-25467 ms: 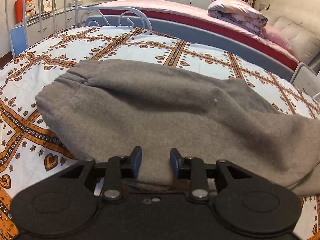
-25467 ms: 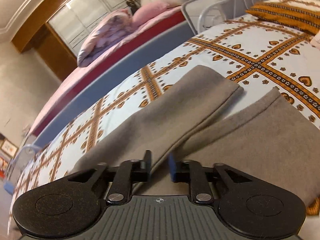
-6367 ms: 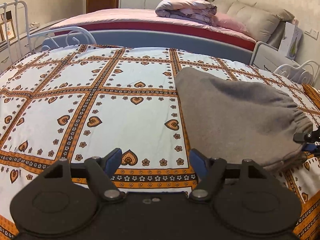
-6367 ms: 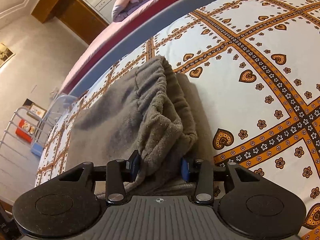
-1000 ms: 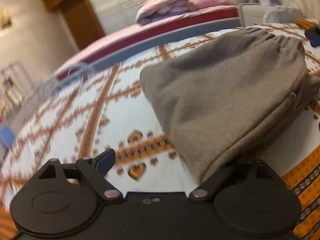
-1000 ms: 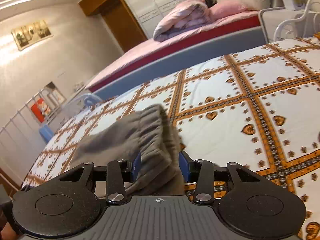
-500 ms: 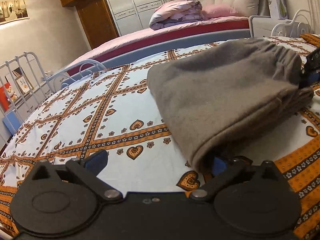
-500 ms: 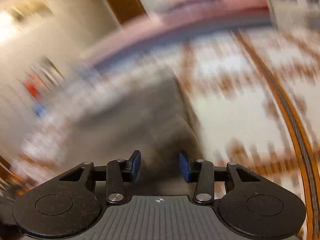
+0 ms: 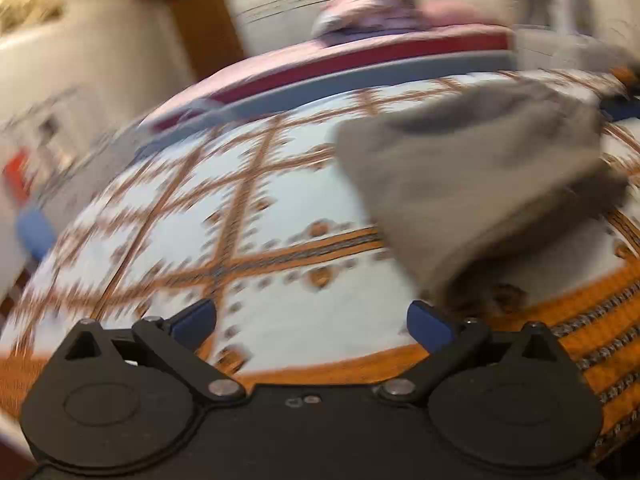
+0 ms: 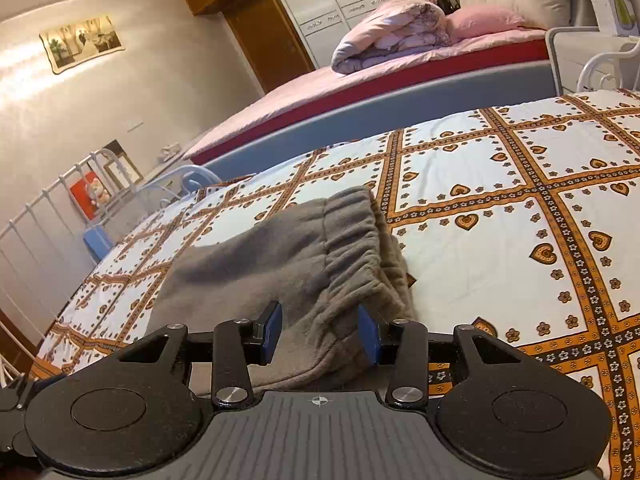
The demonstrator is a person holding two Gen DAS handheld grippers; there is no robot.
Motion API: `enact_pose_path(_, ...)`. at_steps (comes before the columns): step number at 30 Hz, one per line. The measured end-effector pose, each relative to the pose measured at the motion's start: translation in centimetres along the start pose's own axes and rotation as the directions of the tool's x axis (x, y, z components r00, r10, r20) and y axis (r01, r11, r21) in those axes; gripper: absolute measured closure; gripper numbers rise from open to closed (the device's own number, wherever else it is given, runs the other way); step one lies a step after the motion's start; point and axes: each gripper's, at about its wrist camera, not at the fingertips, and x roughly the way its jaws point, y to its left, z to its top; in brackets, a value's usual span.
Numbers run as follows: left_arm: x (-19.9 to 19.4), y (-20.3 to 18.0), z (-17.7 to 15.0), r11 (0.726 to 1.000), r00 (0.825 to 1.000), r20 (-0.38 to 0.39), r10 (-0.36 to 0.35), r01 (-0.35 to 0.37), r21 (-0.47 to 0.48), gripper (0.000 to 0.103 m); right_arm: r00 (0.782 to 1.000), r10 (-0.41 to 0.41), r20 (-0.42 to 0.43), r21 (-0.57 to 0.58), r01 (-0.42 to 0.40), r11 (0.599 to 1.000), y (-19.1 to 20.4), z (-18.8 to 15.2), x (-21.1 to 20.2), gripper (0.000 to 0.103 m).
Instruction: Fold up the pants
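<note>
Left gripper [image 9: 312, 322] hangs over the patterned bedspread [image 9: 280, 200], angled downward, and its jaws have just been opening — they now stand spread wide with only bare sheet showing between the blue pads [image 9: 430, 326]. Nothing is held there; it has let go. The folded grey pants [image 9: 472, 176] lie ahead of it and to its right, the near corner of the bundle just past the right-hand pad, seemingly apart from it, though the blur makes that hard to call. This whole view is smeared with motion, so finer detail is lost.

Over to the right gripper [image 10: 320, 332], and the picture is sharp. It also tilts down toward the bed, and its two blue pads [image 10: 367, 334] sit either side of a bunched fold of the grey pants [image 10: 288, 256], right at the elastic waistband [image 10: 352, 240]. Fabric fills the gap from pad to pad and puckers between them: this one is clamped on the pants. The rest of the bundle stretches ahead and to the left of the gripper, resting flat on the heart-patterned bedspread [image 10: 520, 200].

Beyond the fingertips, a second bed [image 10: 360, 92] with a pink sheet stands alongside, a rolled quilt [image 10: 392, 32] on top. A white metal rail [image 10: 44, 208] runs off to the left.
</note>
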Motion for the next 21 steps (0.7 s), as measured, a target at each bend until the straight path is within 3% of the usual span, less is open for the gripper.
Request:
enact_pose_path(1,0.2,1.3,0.3,0.996,0.999,0.0,-0.032,0.032,-0.083,0.009,1.0,0.0,0.005,0.008,0.0,1.0,-0.2,0.1,-0.1,0.06)
enact_pose_path(4,1.9,4.3,2.3,0.935,0.985,0.028,-0.17,0.17,-0.311,0.012,1.0,-0.017,0.017,0.057,0.016,0.998,-1.4,0.4,-0.5,0.06)
enact_pose_path(6,3.9,4.8,3.6,0.888,0.961,0.046,-0.272,0.269,-0.372,0.013,1.0,-0.016,0.006,0.148,0.015,0.989,-2.9,0.6,-0.1,0.06)
enact_pose_path(8,6.6,4.6,4.5,0.836,0.927,0.022,-0.374,0.347,-0.424,0.022,1.0,0.013,-0.022,0.259,-0.007,0.966,-4.7,0.4,0.7,0.056)
enact_pose_path(10,9.1,4.1,4.6,0.794,0.889,-0.004,-0.457,0.407,-0.452,0.023,0.998,0.036,-0.051,0.345,-0.017,0.938,-6.1,0.0,1.6,0.043)
enact_pose_path(11,10.1,3.7,4.7,0.796,0.885,-0.021,-0.465,0.407,-0.448,0.025,0.998,0.037,-0.048,0.375,-0.016,0.927,-6.6,-0.2,1.7,0.035)
enact_pose_path(12,11.1,3.6,4.7,0.79,0.879,-0.03,-0.476,0.412,-0.454,0.025,0.998,0.039,-0.042,0.396,-0.019,0.918,-7.0,-0.4,1.9,0.032)
enact_pose_path(13,12.1,3.6,4.7,0.766,0.86,-0.037,-0.509,0.434,-0.475,0.023,0.998,0.051,-0.041,0.409,-0.03,0.912,-7.4,-0.5,2.1,0.03)
enact_pose_path(16,13.8,3.5,5.6,0.72,0.825,-0.015,-0.565,0.484,-0.498,0.02,0.997,0.075,-0.028,0.461,-0.054,0.886,-8.9,-0.7,2.4,0.025)
enact_pose_path(18,14.9,3.2,6.3,0.714,0.812,-0.017,-0.583,0.503,-0.487,0.018,0.993,0.112,-0.024,0.511,-0.083,0.856,-9.9,-0.8,3.1,0.017)
enact_pose_path(21,15.9,3.1,6.7,0.696,0.795,-0.012,-0.606,0.523,-0.491,0.017,0.981,0.194,-0.008,0.565,-0.155,0.81,-11.3,-1.0,4.4,0.016)
